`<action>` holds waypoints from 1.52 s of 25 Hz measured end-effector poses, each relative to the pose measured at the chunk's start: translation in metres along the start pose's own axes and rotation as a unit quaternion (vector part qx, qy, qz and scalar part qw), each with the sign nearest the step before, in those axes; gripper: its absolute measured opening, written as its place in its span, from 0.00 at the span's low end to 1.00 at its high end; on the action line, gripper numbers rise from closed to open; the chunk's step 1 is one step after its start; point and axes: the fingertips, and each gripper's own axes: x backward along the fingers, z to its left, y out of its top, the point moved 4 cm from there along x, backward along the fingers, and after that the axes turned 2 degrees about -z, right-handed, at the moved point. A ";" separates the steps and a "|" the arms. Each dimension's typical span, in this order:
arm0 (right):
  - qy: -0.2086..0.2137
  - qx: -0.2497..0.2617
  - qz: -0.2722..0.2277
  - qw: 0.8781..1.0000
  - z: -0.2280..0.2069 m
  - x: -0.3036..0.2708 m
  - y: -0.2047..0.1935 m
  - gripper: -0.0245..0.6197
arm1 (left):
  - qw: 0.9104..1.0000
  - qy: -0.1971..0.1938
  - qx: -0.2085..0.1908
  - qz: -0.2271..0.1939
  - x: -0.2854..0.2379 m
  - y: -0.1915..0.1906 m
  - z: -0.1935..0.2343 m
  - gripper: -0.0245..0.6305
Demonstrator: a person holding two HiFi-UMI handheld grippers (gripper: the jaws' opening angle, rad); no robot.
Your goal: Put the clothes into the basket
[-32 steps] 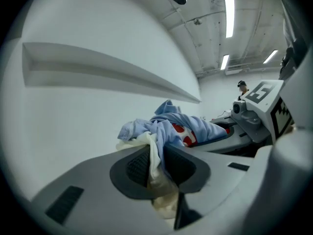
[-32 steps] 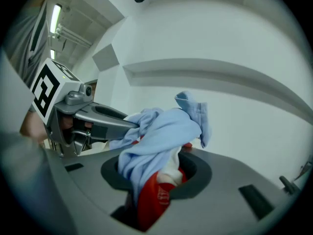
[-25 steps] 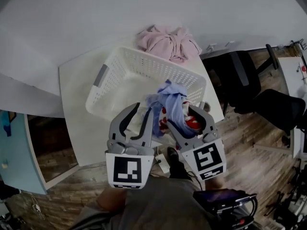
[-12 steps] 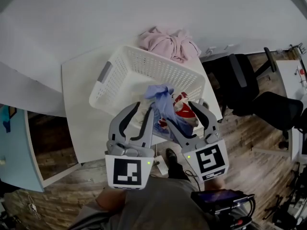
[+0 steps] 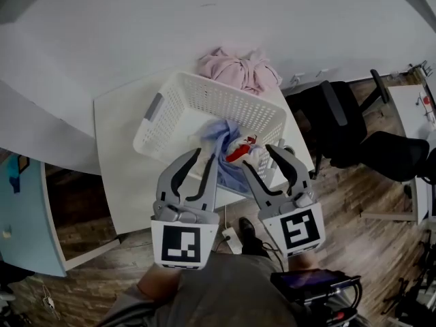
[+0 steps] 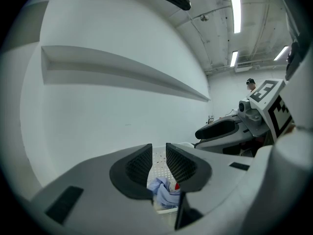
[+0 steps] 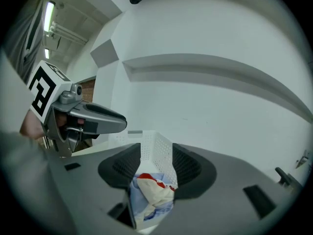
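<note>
head view: the clothes (image 5: 231, 152), a crumpled bundle of pale blue with white and red, lie at the near rim of the white mesh basket (image 5: 225, 87) on the counter (image 5: 122, 155). a pink garment (image 5: 238, 70) is heaped behind the basket. my left tool (image 5: 204, 157) and right tool (image 5: 259, 157) hover on the near side, their tips flanking the bundle.

left gripper view: my jaws stand a narrow gap apart with nothing in it. the blue cloth (image 6: 164, 192) shows lower down, beyond them.

right gripper view: my jaws stand wider apart and have just been closing. the pads press on nothing; the white-and-red cloth (image 7: 151, 195) sits low, past the gap.
</note>
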 end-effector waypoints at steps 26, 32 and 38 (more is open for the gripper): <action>-0.069 -0.003 -0.166 0.984 -0.001 0.055 0.062 0.05 | 0.986 -0.076 0.015 -0.150 0.032 0.077 -0.028 0.05; -0.083 0.004 -0.172 0.982 -0.010 0.066 0.068 0.05 | 0.983 -0.087 0.009 -0.162 0.031 0.086 -0.043 0.05; -0.091 -0.001 -0.170 0.981 -0.011 0.075 0.064 0.05 | 0.982 -0.099 0.007 -0.160 0.031 0.085 -0.055 0.05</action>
